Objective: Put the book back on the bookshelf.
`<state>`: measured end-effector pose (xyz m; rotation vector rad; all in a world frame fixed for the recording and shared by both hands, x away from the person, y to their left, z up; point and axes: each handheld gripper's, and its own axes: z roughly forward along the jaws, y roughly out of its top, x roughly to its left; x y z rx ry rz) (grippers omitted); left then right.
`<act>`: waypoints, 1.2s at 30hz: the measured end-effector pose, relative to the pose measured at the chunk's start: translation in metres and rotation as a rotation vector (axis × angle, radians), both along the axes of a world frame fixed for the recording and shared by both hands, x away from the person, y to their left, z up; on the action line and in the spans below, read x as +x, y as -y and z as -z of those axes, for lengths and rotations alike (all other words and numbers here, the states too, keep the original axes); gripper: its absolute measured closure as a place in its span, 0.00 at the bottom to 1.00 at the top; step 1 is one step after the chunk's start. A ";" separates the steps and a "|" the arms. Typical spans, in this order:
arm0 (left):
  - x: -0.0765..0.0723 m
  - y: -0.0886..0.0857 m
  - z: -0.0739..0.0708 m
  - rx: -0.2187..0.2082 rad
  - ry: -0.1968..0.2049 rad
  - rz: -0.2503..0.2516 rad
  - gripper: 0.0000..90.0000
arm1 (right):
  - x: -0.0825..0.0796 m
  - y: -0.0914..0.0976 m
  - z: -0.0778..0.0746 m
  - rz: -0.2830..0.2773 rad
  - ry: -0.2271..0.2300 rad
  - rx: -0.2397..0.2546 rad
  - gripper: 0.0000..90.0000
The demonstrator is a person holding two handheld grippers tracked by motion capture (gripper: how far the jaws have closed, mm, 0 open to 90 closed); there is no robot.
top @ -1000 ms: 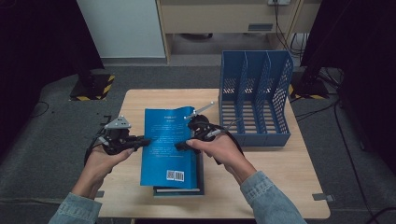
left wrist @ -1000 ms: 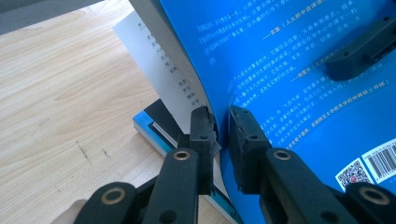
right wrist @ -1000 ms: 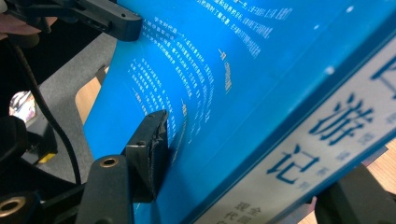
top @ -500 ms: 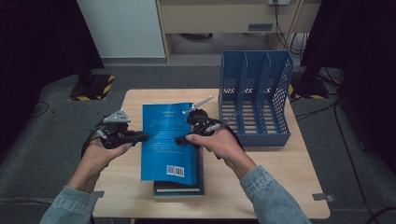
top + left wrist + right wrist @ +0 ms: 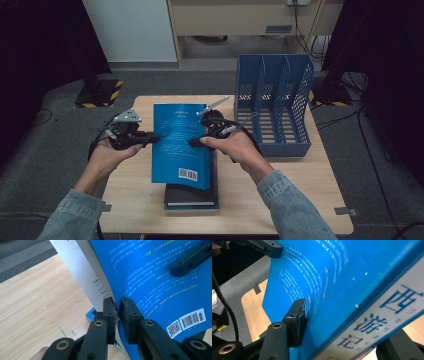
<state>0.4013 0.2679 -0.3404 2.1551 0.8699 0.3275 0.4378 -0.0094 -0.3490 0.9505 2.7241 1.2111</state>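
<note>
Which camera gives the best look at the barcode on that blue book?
The left gripper view: the barcode is large and sharp. In the high view it is tiny. The right gripper view shows the book's text and spine instead.

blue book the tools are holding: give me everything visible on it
The bright blue paperback book has a glossy cover with pale printed text, a barcode and QR code near its lower corner, and a pale spine band bearing large dark characters. It is lifted and tilted above a stack of darker books on the light wooden table. The left tool clamps its left edge; the right tool grips its spine side.
</note>
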 end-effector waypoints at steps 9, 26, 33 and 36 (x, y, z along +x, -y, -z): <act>0.001 0.001 -0.004 0.007 0.017 0.000 0.91 | -0.002 0.000 -0.003 0.003 0.021 -0.003 0.54; 0.008 0.002 -0.012 0.025 0.035 0.003 0.91 | 0.006 -0.001 -0.011 0.001 0.038 -0.018 0.55; 0.013 -0.001 -0.013 0.016 0.029 -0.005 0.91 | 0.013 -0.005 -0.015 0.004 0.046 -0.023 0.55; 0.015 -0.002 -0.013 0.013 0.026 -0.004 0.91 | 0.016 -0.006 -0.016 0.006 0.052 -0.026 0.55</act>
